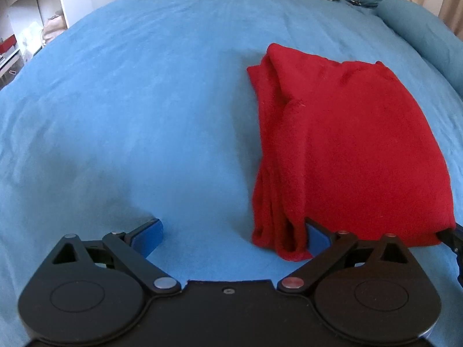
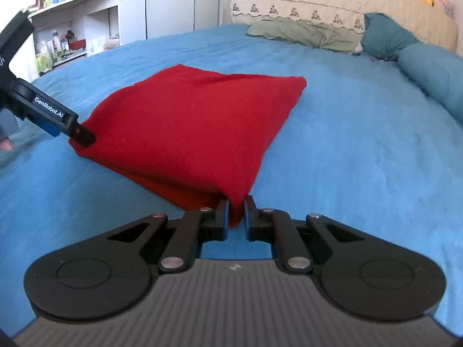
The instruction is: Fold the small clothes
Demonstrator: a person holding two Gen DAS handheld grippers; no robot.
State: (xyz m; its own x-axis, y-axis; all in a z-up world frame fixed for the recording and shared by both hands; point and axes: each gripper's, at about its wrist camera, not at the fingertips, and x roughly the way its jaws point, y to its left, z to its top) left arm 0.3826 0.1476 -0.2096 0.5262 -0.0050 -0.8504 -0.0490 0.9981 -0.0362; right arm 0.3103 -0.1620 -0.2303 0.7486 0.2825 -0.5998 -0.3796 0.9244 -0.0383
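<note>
Right gripper (image 2: 236,217) on red cloth (image 2: 188,127)

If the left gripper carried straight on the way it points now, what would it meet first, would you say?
Probably only the blue bedspread: the left gripper is open, its right finger already touching the red garment, which lies right of its centre line. Depth is uncertain.

Red garment (image 1: 341,144) folded over on itself.
Soft, fuzzy knit, lying on the blue bed (image 1: 130,115), near corner lifted.
</note>
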